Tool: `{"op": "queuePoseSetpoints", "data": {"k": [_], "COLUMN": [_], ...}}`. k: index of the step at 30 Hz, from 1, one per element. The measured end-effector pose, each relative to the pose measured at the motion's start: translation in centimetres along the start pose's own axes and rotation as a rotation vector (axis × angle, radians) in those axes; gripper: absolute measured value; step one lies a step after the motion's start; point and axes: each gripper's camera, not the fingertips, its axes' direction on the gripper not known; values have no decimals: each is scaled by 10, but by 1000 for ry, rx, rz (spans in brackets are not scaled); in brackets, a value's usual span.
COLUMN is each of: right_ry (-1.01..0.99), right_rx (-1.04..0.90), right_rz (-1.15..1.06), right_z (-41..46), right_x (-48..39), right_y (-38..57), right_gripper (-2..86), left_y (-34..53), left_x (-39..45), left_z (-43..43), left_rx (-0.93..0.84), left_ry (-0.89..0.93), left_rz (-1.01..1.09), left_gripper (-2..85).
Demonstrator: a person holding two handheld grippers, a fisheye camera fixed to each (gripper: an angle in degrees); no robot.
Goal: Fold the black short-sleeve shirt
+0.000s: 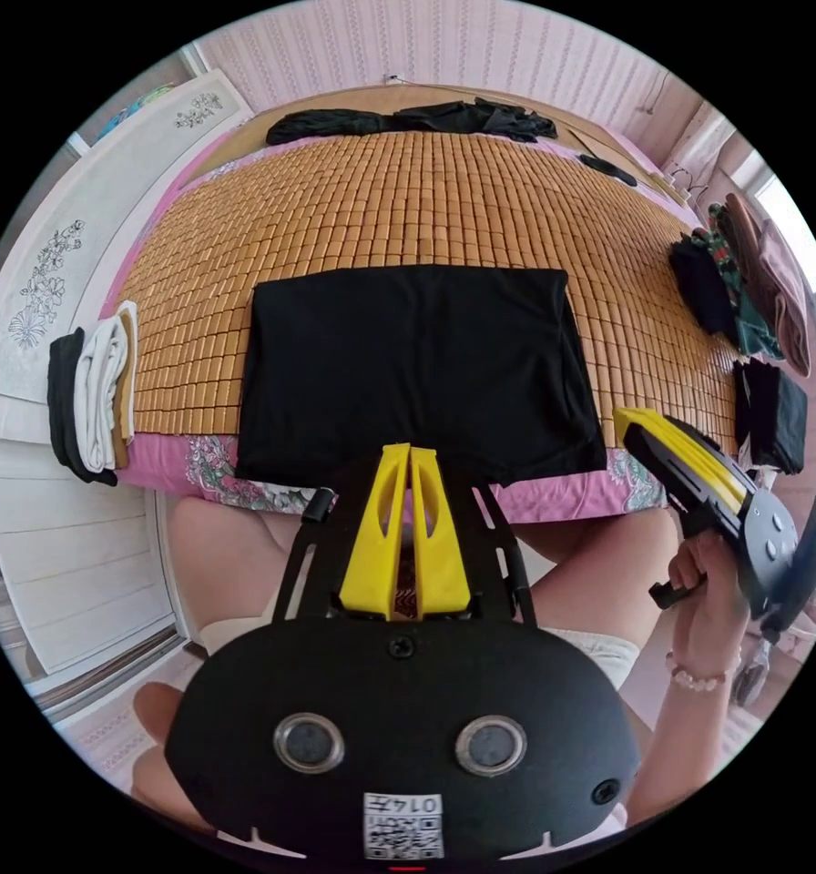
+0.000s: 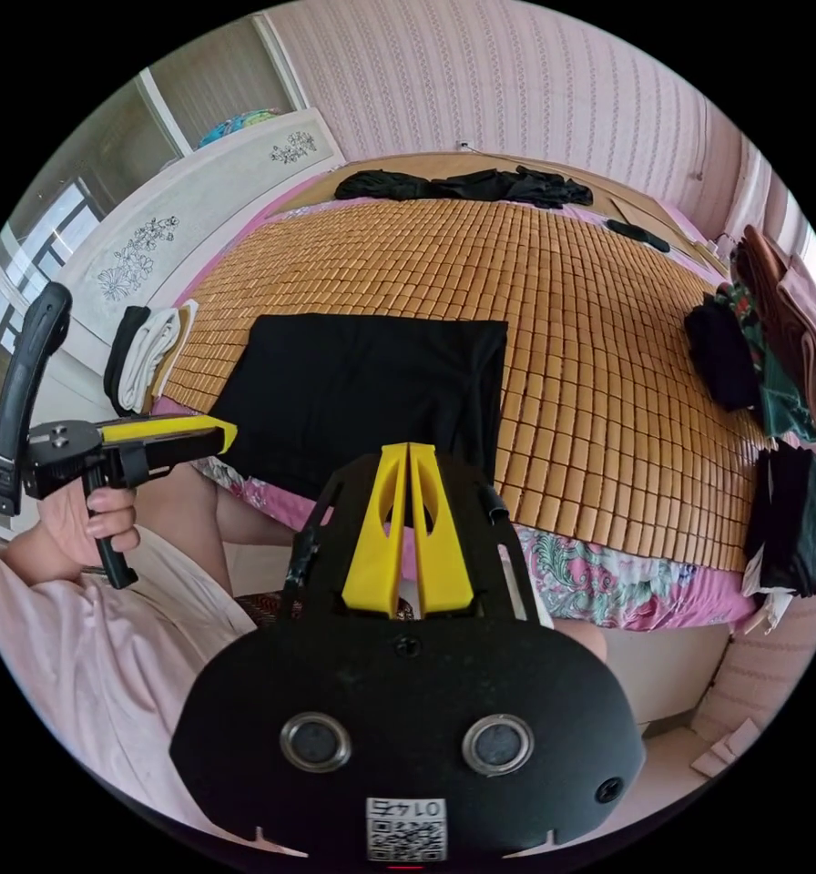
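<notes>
We see the black shirt (image 1: 417, 369) lying as a flat rectangle on the bamboo mat (image 1: 408, 205), long axis running 9 to 3 o'clock, at 12 o'clock from our left gripper (image 1: 408, 452). Both the left gripper and the right gripper (image 2: 409, 452) hang closed and empty, the left nearer.

Bamboo mat (image 1: 408, 200) lies bare betw the folded black shirt (image 1: 417, 364) and dark clothes (image 1: 417, 118) heaped at the far edge – wide free run there. Mat also bare on both sides of the shirt. One side edge blocked by a folded stack (image 1: 94, 391), the other by clothes piles (image 2: 772, 355). Both grippers, left (image 1: 410, 455) and right (image 2: 409, 453), hang off the near edge w/ jaws together, clear of the cloth.
</notes>
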Motion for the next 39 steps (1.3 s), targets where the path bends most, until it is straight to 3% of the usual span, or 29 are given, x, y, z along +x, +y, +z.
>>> {"op": "queuePoseSetpoints", "data": {"k": [11,17,20,24,31,39], "right_ry": [-21,24,32,25,20,-76], "right_rx": [-72,-125,-153,-182,-167,-135], "right_rz": [-2,19,34,48,88,114], "right_z": [36,59,70,83,95,94], "right_x": [31,48,57,68,96,133], "right_y": [7,7,7,6,7,3], "right_gripper": [100,136,137,135,72,36], "left_y": [11,30,37,48,62,87], "left_x": [-4,10,15,16,23,48], "left_z": [13,28,37,42,51,73], "left_rx": [37,151,139,180,215,265], "left_ry": [101,145,111,205,337,354], "left_rz": [43,428,480,536,609,790], "left_gripper": [-8,-7,-6,4,119,212]}}
